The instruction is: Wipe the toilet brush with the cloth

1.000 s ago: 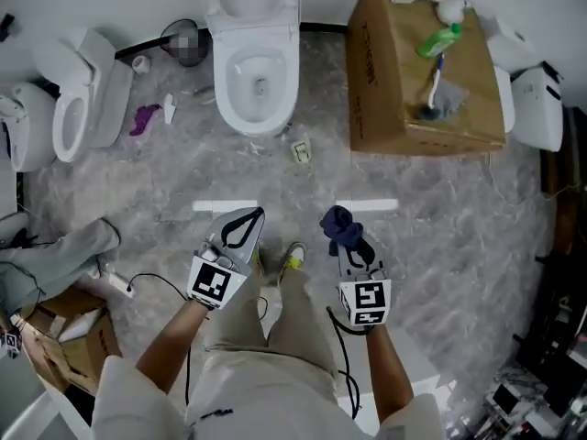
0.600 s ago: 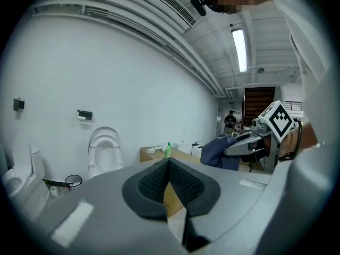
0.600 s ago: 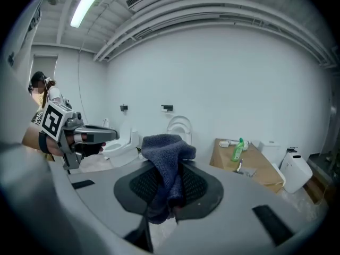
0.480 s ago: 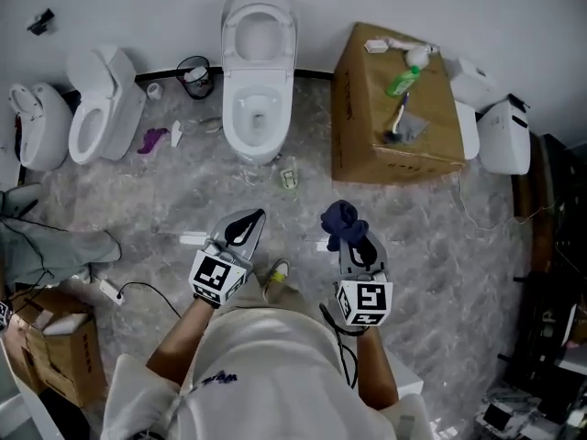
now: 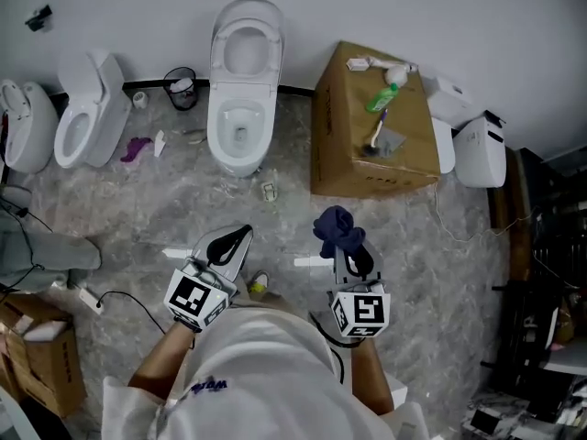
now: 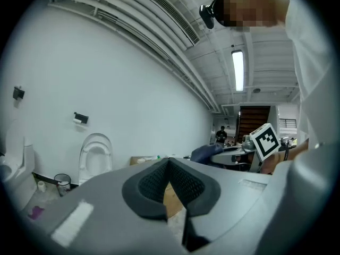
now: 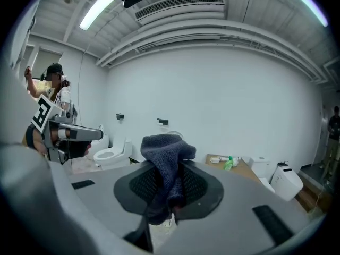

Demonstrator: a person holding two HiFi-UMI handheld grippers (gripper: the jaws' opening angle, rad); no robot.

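The toilet brush (image 5: 377, 128) has a blue handle and lies on top of a cardboard box (image 5: 344, 145) at the back right, beside a green bottle (image 5: 383, 99). My right gripper (image 5: 343, 246) is shut on a dark blue cloth (image 5: 336, 226), which bunches up above its pads (image 7: 199, 187); the cloth (image 7: 167, 150) is well short of the box. To its left my left gripper (image 5: 243, 233) is shut with nothing in it, its tips meeting (image 6: 169, 163). Both grippers are held side by side high over the floor, in front of the person's body.
A white toilet (image 5: 240, 90) stands against the back wall, left of the box. Two more toilets (image 5: 87, 108) stand at the far left, with a small bin (image 5: 182, 88) between. White units (image 5: 481, 149) sit right of the box. Cables and another box (image 5: 37, 356) lie lower left.
Both grippers have risen with the person, so the floor, toilets and box look smaller and farther off. The cloth stays in the right gripper. The left gripper stays shut.
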